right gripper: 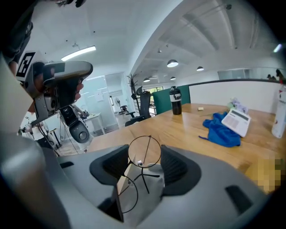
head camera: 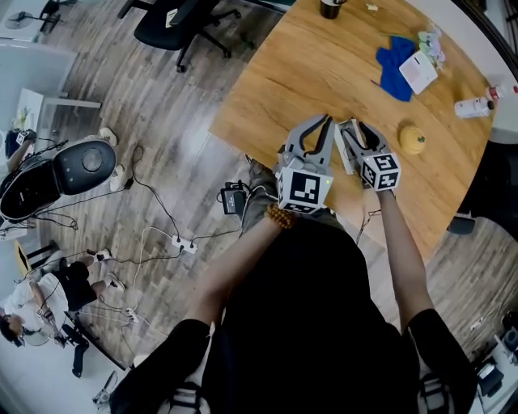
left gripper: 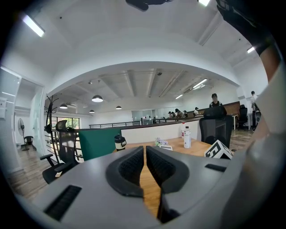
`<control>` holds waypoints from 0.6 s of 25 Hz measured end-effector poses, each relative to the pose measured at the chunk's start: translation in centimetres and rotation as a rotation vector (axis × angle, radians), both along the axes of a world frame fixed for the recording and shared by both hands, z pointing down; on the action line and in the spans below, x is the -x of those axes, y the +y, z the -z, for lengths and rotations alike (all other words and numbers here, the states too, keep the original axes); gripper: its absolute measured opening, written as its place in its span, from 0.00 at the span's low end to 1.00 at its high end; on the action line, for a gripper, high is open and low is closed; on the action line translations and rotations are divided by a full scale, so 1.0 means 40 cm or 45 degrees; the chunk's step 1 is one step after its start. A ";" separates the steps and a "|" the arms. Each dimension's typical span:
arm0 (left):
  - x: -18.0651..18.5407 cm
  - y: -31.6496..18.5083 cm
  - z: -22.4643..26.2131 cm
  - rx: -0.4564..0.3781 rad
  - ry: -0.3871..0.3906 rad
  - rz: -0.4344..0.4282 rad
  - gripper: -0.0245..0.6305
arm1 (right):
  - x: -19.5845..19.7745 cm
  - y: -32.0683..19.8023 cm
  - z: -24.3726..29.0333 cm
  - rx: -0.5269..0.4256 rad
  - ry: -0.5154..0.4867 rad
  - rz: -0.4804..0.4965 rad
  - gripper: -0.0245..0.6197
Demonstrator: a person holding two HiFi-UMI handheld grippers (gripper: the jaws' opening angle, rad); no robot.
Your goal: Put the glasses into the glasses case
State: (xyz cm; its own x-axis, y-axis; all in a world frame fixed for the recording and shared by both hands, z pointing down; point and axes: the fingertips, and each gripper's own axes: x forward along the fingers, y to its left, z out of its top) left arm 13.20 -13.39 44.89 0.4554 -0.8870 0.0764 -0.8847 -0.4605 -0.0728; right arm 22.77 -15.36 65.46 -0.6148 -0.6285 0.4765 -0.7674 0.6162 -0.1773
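Observation:
My right gripper (head camera: 354, 127) is over the near edge of the wooden table (head camera: 324, 65), shut on a pale open glasses case (right gripper: 138, 199) that sits between its jaws. Thin round wire glasses (right gripper: 144, 151) rest folded against the case. One lens stands up past the case's end, level with the fingertips, and the other lens lies lower by the case's wall. The case shows as a light slab (head camera: 346, 149) in the head view. Just to its left, my left gripper (head camera: 326, 121) is shut with nothing between its pads (left gripper: 132, 165).
Farther across the table lie a blue cloth (head camera: 394, 65) with a white booklet (head camera: 418, 71) on it, a yellow object (head camera: 412, 139), a white bottle (head camera: 473, 105) and a dark cup (head camera: 329, 8). Office chairs and cables occupy the floor to the left.

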 end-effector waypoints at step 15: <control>0.039 -0.016 -0.033 0.047 -0.001 0.036 0.09 | 0.019 0.041 -0.146 0.163 0.304 0.091 0.40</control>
State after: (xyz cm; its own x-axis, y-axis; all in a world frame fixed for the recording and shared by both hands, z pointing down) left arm 11.64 -14.02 46.21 0.4302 -0.8961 0.1093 -0.8973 -0.4377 -0.0570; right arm 22.01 -13.71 71.30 -0.5162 -0.5130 0.6859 -0.7522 0.6545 -0.0766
